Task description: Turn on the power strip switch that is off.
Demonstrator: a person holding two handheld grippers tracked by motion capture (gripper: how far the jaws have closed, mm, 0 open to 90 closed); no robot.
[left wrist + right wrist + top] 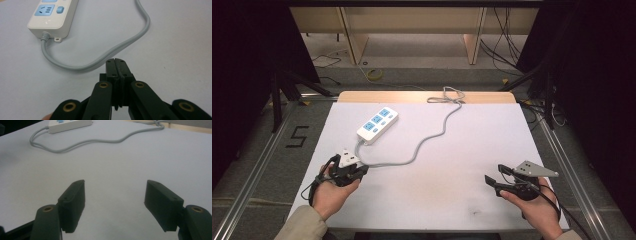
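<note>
A white power strip (377, 125) with blue sockets lies on the far left part of the white table top (462, 200), angled toward the back right. Its grey cable (432, 136) loops from the strip's near end across the middle to the far edge. My left gripper (361, 171) sits at the near left with its jaws pressed together on nothing, just short of the cable loop (120, 45) and the strip (51, 17). My right gripper (495, 173) rests at the near right, open, with bare table between its fingers (75, 202). The strip (70, 125) lies far ahead of it.
The cable ends in a small tangle (452, 95) on the wooden strip at the table's far edge. Metal rails (257, 170) run along both sides. A black "5" (297, 136) is marked on the floor at left. Dark stands and loose cables lie beyond.
</note>
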